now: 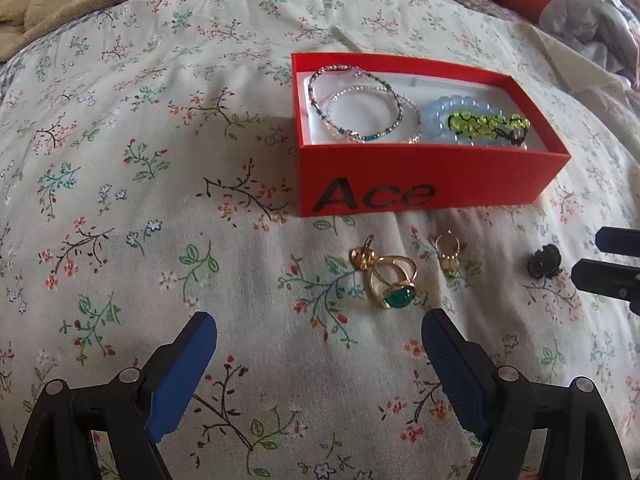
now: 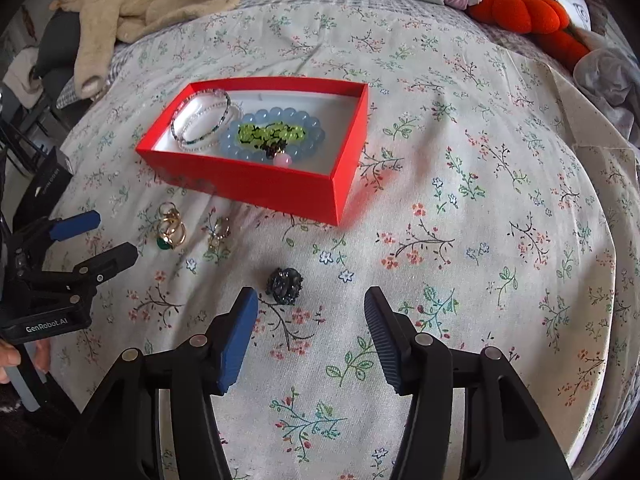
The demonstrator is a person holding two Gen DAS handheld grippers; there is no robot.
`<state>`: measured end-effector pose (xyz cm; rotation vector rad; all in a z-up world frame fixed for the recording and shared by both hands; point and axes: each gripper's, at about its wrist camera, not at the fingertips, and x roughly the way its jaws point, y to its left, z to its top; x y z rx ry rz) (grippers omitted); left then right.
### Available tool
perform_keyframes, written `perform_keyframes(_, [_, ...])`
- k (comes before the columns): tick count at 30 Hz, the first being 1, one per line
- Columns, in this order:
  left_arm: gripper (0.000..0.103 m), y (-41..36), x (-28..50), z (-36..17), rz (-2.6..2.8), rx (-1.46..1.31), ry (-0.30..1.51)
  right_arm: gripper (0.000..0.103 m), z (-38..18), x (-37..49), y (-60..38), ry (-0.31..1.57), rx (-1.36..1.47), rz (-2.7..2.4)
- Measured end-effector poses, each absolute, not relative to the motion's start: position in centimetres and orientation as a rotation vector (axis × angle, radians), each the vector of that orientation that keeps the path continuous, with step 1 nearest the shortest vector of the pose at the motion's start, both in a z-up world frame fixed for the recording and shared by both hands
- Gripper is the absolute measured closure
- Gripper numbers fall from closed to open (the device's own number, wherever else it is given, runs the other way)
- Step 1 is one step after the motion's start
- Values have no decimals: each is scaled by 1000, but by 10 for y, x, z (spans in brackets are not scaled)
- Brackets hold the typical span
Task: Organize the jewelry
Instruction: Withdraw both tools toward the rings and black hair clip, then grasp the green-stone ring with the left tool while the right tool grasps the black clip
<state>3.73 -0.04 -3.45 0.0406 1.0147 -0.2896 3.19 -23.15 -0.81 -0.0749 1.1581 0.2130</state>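
Observation:
A red box (image 1: pixel 400 176) marked "Ace" sits on the floral bedspread and holds two thin beaded bracelets (image 1: pixel 360 108), a pale blue bead bracelet (image 1: pixel 448 114) and a green one (image 1: pixel 486 124). In front of it lie a gold ring with a green stone (image 1: pixel 394 280), a small gold earring (image 1: pixel 448 252) and a black flower piece (image 1: pixel 544 266). My left gripper (image 1: pixel 320 318) is open just short of the ring, with nothing between its fingers. My right gripper (image 2: pixel 311 294) is open too, and the black flower piece (image 2: pixel 285 285) lies just beyond its left fingertip. The ring (image 2: pixel 172 234) lies close to the left gripper (image 2: pixel 114 236).
A beige blanket (image 2: pixel 152 4) is bunched at the back left. An orange plush (image 2: pixel 532 16) and grey cloth (image 2: pixel 608 80) lie at the back right. A black box (image 2: pixel 48 184) stands at the bed's left edge. A person's hand (image 2: pixel 12 356) holds the left gripper's handle.

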Motion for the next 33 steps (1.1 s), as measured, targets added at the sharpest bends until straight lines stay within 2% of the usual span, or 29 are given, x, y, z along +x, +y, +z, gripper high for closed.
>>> perform_keyframes(7, [15,-21,27,-57,-322,99,1004,44,-39,19,-224,1175,-138,214])
perform_keyframes(10, [9,-29,25,-61,-320,117,980,41,-39,16,-219,1142,-188,218])
perform_keyframes(18, [9,-38,29,-62,-310,63,962,25,-43,14,-233,1116,-139,201])
perform_keyframes(24, [31,-38,35,-59,-255,13,941,22,-43,12,-233,1110,-148,194])
perform_keyframes(26, [44,-40,36,-58,-249,16,936,22,-43,12,-232,1108,-152,193])
perform_keyframes(27, [46,-41,36,-58,-252,17,939,22,-43,12,-233,1108,-152,193])
perform_keyframes(31, [74,-43,37,-56,-262,30,939,22,-43,12,-232,1108,-153,193])
perform_keyframes(33, [80,-41,39,-55,-266,25,943,22,-43,12,-233,1108,-153,193])
